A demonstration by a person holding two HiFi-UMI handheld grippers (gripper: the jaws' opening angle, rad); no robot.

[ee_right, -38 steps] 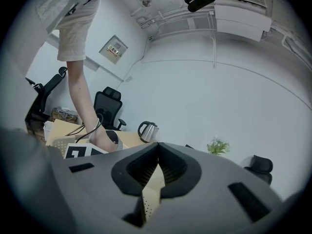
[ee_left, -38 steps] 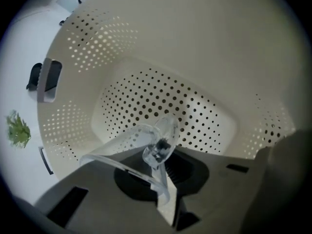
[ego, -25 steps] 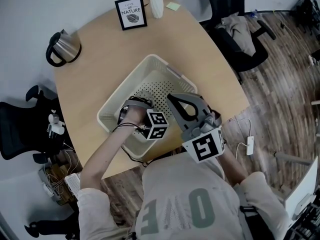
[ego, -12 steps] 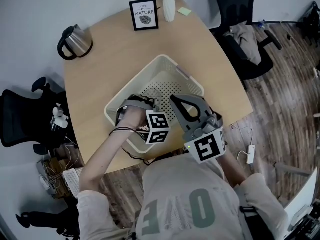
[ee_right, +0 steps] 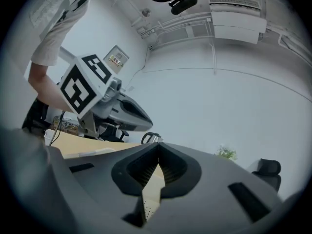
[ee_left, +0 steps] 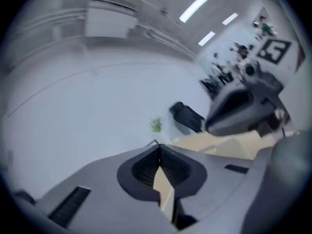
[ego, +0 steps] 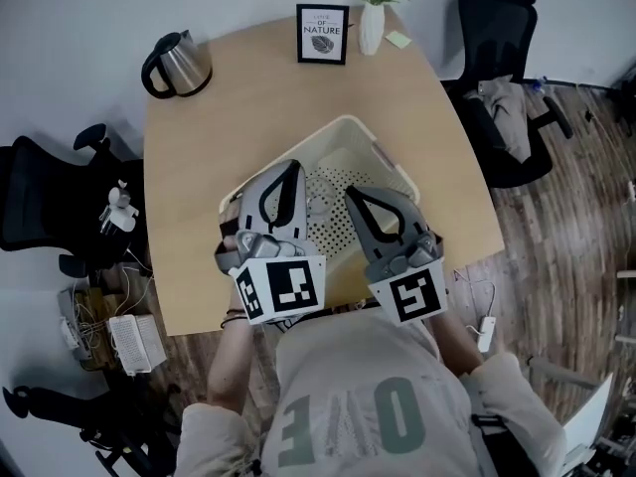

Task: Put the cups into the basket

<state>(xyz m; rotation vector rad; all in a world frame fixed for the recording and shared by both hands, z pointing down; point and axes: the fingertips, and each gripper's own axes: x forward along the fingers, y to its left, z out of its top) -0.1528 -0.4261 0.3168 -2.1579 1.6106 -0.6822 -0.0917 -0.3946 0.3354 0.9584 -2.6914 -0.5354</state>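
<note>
The cups (ego: pixel 320 199) show only as pale, unclear shapes on the perforated floor of the basket (ego: pixel 388 157), which stands on the wooden table (ego: pixel 199 167). The left gripper (ee_left: pixel 157 147) and right gripper (ee_right: pixel 158 152) hang side by side over the basket's near half, each with jaws pressed together on nothing. A kettle (ego: pixel 179 63), framed print (ego: pixel 323 34) and vase (ego: pixel 372 28) stand along the table's far edge.

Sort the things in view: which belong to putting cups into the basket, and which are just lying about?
Job in hand: basket, left gripper, right gripper. No cup can be made out clearly.

Lying about: kettle, framed picture, vase, sticky note, office chair.
</note>
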